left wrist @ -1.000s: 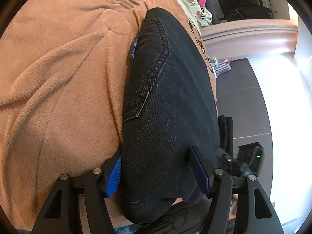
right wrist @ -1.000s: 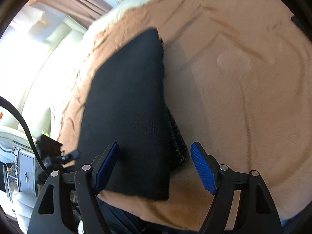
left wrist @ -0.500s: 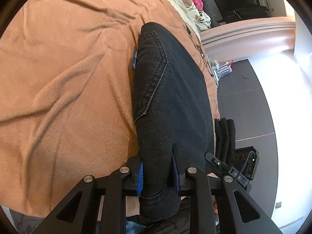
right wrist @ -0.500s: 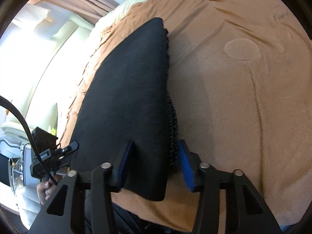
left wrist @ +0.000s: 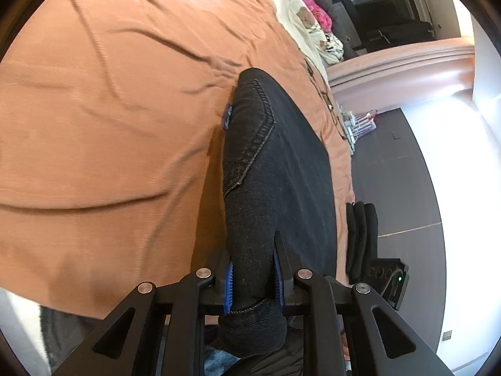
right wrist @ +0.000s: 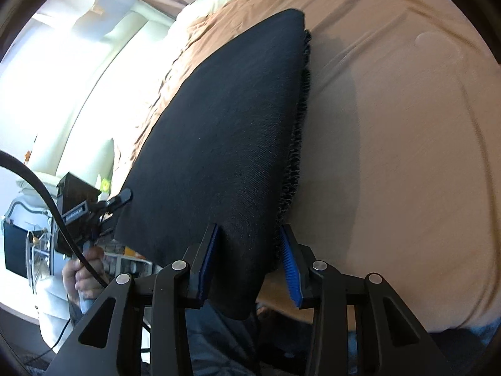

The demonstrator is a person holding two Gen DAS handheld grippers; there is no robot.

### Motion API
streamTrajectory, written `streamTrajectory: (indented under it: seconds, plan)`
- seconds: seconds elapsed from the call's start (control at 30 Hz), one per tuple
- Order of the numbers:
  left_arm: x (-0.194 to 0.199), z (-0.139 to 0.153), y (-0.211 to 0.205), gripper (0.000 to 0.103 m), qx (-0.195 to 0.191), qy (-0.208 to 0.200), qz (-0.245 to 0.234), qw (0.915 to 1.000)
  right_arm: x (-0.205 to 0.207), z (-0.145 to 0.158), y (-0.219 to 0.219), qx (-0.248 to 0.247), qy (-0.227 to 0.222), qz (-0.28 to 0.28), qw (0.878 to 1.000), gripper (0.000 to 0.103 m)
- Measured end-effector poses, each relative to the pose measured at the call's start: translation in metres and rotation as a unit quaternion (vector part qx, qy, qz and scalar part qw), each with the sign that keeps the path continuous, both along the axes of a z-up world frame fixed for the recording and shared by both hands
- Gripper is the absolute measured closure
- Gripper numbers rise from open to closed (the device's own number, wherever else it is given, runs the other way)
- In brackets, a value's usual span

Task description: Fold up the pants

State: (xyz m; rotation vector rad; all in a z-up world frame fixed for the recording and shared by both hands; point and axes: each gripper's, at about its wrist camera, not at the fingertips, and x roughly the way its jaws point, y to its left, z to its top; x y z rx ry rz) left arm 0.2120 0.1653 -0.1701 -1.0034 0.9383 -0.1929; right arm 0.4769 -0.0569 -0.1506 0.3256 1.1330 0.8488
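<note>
Black denim pants (left wrist: 275, 163) lie folded lengthwise on an orange blanket (left wrist: 109, 109), a back pocket and a small blue tag facing up. My left gripper (left wrist: 253, 282) has the near end of the pants pinched between its blue pads, and its jaws are still closing. In the right wrist view the pants (right wrist: 219, 125) rise off the blanket as a dark slab with a frayed edge on the right. My right gripper (right wrist: 249, 263) grips their near corner, its jaws also still closing on the cloth.
Cream bedding (left wrist: 300, 22) and a pink item (left wrist: 316, 15) lie at the bed's far end. A folded black cloth (left wrist: 361, 235) hangs at the bed's right edge, over grey floor (left wrist: 400, 188). A person's hand (right wrist: 83, 269) holds the other gripper's handle at left.
Both grippers went from wide open around the pants' near end to clamped on it. That end has lifted off the blanket, and the pants now stand steeper in the right wrist view.
</note>
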Motion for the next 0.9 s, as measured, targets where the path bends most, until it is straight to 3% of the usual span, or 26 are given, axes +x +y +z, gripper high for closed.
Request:
streamTrajectory:
  seconds: [0.2,0.33,0.4,0.43,0.9]
  plan:
    - [0.0,-0.011,0.018,0.08,0.007,0.02,-0.004,0.9998,-0.002,-0.01,0.016,0.011,0.007,0.02,1.0,0.067]
    - [0.008,-0.021,0.021,0.061,0.035,0.046,-0.02,0.9981,0.017,-0.014,0.008,0.023,0.026,0.025,0.999,0.061]
    - [0.012,-0.021,0.025,0.048,0.043,0.046,-0.02,0.9978,0.028,-0.017,0.007,0.022,0.03,0.022,0.999,0.046]
    - [0.015,-0.021,0.029,0.042,0.045,0.045,-0.017,0.9978,0.034,-0.017,0.005,0.017,0.023,0.013,1.0,0.043]
    - [0.075,-0.033,0.047,0.042,0.052,0.051,-0.05,0.9961,0.12,-0.031,0.011,0.064,0.035,-0.027,0.997,0.043]
